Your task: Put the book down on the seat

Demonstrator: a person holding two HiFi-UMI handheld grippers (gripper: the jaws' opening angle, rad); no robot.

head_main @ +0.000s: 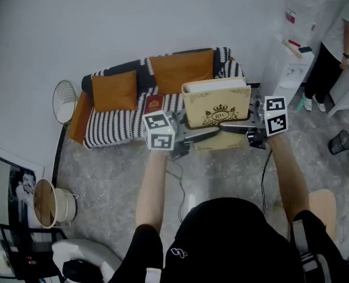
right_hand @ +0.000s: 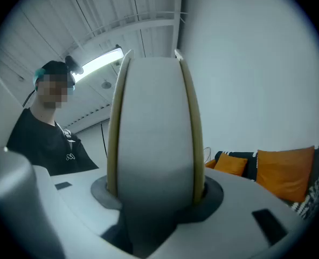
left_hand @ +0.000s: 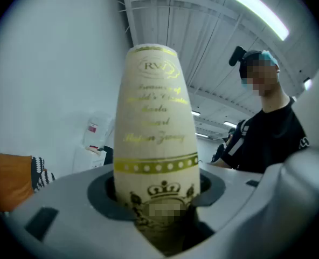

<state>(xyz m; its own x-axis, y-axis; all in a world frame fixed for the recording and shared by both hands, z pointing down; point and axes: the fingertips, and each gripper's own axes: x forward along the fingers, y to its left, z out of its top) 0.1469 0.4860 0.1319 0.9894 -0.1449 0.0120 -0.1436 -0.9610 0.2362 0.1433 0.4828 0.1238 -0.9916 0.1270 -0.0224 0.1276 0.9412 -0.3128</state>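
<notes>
The thick cream-and-gold hardback book [head_main: 216, 104] stood upright in the air in front of the sofa [head_main: 112, 128], carried between both claws and not yet on its striped seat. The left claw [head_main: 207, 133] was clamped low on the spine end, its jaws set wide around the gilt-lettered spine. The right claw [head_main: 233, 126] was clamped low on the opposite end, squeezing both covers against the pale page block.

The book looked stiff and probably fairly heavy, with rigid boards that would not bend under the pads. The printed cover seemed smooth, so it might slip if the squeeze eased. Because both holds sat near the bottom edge, most of the bulk stood above them and the book could tip forward or back. Pinching across both covers at each end seemed the sound hold, since it kept the pages from fanning open.

On the sofa's seat a red book [head_main: 154, 104] lay below the orange cushions [head_main: 114, 90]. Free striped seat remained on the sofa beside it.
</notes>
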